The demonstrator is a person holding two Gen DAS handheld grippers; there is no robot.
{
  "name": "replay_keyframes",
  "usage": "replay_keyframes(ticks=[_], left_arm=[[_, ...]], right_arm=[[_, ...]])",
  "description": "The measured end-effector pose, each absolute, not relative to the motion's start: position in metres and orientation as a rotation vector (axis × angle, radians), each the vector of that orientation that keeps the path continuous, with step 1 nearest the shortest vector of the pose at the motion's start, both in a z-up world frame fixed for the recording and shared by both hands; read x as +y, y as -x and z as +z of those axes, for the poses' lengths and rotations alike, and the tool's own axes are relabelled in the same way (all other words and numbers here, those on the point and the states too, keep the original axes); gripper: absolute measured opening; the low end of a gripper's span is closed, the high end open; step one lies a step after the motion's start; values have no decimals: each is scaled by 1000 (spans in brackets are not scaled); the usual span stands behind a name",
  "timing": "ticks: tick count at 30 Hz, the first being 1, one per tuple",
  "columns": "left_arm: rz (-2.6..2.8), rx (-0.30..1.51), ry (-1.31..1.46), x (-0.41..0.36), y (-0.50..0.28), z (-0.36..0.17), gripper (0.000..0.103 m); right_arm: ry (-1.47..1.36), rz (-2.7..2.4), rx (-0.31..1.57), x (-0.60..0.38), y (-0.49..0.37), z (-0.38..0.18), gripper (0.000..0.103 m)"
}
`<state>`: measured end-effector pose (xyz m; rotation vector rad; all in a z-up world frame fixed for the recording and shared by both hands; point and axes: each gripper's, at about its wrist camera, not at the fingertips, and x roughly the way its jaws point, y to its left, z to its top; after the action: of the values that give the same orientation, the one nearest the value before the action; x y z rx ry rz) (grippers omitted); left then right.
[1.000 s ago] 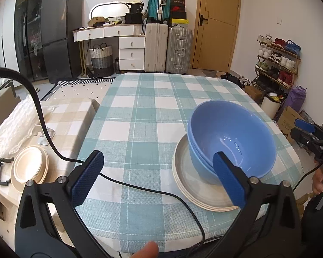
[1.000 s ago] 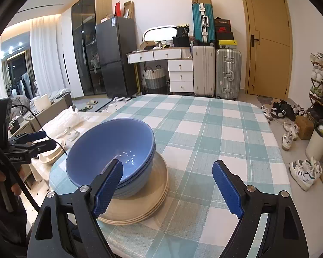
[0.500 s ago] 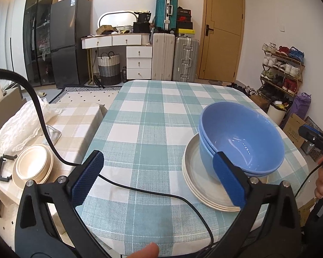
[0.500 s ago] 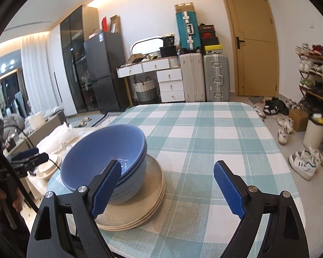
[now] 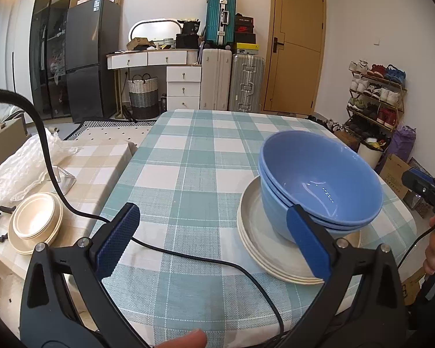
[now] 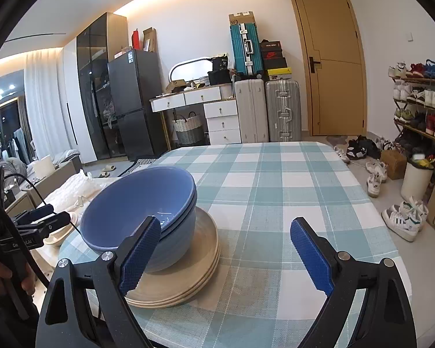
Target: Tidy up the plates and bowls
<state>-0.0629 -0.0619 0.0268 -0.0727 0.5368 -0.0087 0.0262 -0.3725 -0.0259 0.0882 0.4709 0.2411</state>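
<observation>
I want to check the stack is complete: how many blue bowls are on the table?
2: both blue bowls are nested together, tilted, on the stack of cream plates near the table's front edge. A third could hide inside, though only two rims show.

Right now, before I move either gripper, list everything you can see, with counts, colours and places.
bowls: two, blue, nested on the plates
plates: about three, cream, stacked near the table's front edge
table: one, teal-and-white check cloth
small bowls: cream, nested on a plate, side surface to the left, count unclear
cable: one, black, across the cloth
suitcases: three, teal, white, silver, back wall
door: one, tan
shoe rack: one, right wall
left gripper: open, empty
right gripper: open, empty
</observation>
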Motion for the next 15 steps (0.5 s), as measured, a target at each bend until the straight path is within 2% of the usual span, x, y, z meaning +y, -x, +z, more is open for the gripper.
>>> replay_keyframes(ticks=[15], left_arm=[[-2,513,53,-68,64,21,101]], right_arm=[[-79,248,484,-365,-27,-32,93]])
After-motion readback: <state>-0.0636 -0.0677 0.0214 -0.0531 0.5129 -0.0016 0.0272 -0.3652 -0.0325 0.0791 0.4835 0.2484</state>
